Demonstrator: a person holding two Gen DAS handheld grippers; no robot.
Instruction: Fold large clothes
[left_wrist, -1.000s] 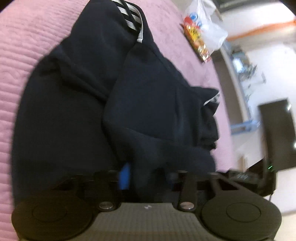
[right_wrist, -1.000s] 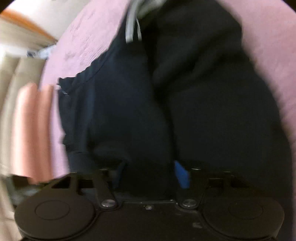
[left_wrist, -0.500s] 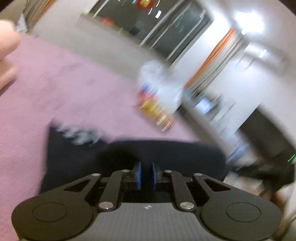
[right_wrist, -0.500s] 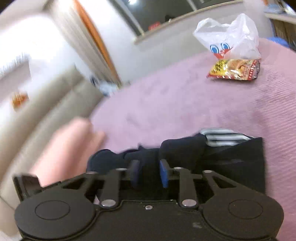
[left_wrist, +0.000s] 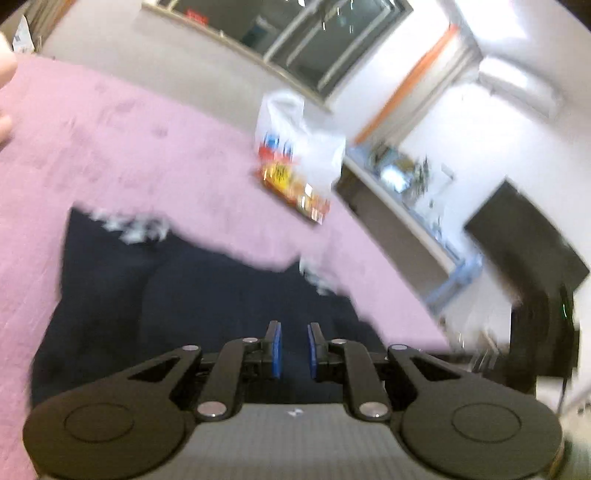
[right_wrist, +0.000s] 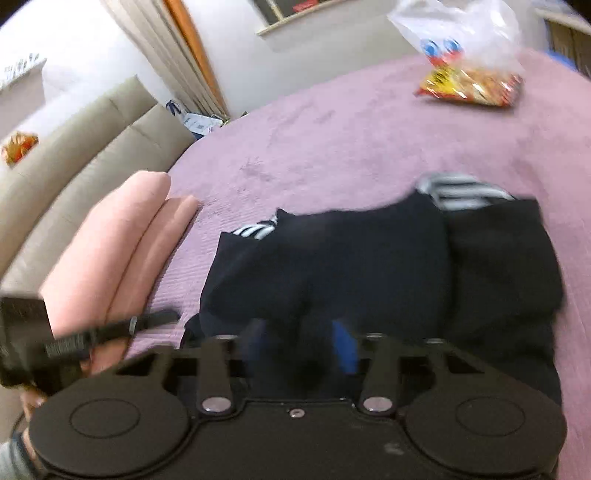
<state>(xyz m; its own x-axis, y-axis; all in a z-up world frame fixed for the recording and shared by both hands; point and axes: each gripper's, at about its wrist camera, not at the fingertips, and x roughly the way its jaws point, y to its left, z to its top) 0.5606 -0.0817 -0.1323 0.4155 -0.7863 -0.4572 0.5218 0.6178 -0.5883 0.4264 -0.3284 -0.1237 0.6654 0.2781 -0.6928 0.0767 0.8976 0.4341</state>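
Observation:
A dark navy garment (left_wrist: 177, 288) with grey-and-white striped trim (right_wrist: 458, 190) lies folded on the pink bedspread (left_wrist: 110, 147). My left gripper (left_wrist: 293, 349) sits low over its near edge, its blue pads a small gap apart with nothing between them. My right gripper (right_wrist: 301, 341) is over the garment's (right_wrist: 332, 258) near edge, its pads apart; the frame is blurred there. A striped cuff (right_wrist: 255, 230) shows at the garment's left corner.
A folded pink cloth (right_wrist: 122, 240) lies left of the garment, beside a beige sofa (right_wrist: 74, 147). A white plastic bag with a snack packet (left_wrist: 295, 177) lies at the far side of the bed; it also shows in the right wrist view (right_wrist: 469, 74). A counter (left_wrist: 406, 214) and a dark screen (left_wrist: 524, 236) are on the right.
Both grippers carried the garment's near part forward, folding it over. Both have since let go: their pads were closed on cloth and now stand apart, and the cameras tilted up to the room.

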